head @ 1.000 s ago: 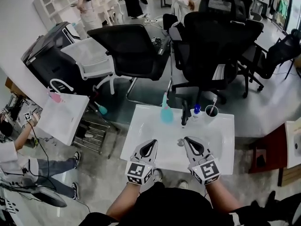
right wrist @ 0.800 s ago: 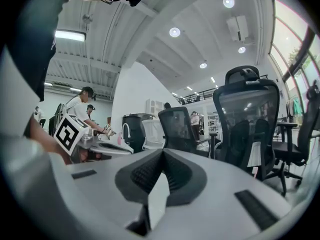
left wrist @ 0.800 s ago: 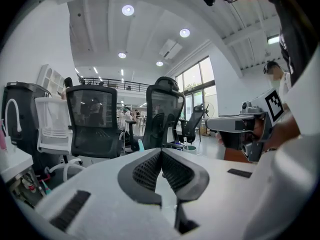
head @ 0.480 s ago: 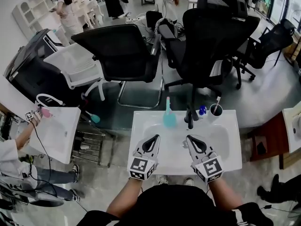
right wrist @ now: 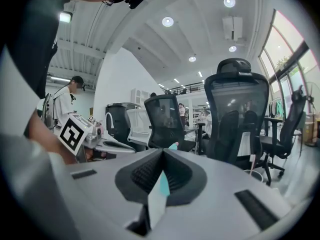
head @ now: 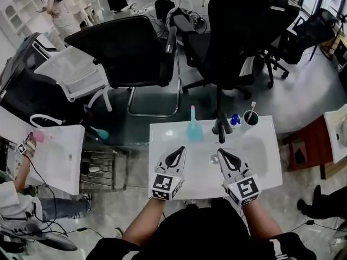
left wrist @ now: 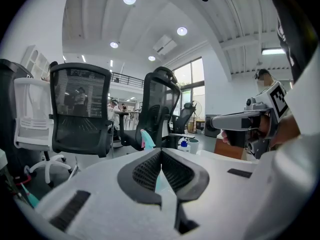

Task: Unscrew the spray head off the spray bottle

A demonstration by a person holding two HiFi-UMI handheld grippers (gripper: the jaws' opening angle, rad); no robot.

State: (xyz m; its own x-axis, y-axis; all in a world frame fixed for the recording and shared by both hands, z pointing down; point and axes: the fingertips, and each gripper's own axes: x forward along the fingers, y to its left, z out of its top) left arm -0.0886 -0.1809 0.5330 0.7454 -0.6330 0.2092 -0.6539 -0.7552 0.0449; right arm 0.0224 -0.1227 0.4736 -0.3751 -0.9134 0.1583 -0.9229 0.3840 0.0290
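Spray bottle (head: 193,130) upright at the sink's (head: 162,141) back edge, untouched.
It stands beside the black faucet (head: 220,128); left gripper (head: 181,150) and right gripper (head: 220,154) hover short of it, jaws pinched together, empty. Approaching closed risks nudging the bottle over.

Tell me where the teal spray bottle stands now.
Head view: the teal spray bottle stands upright at the back of the white sink, just left of the black faucet.
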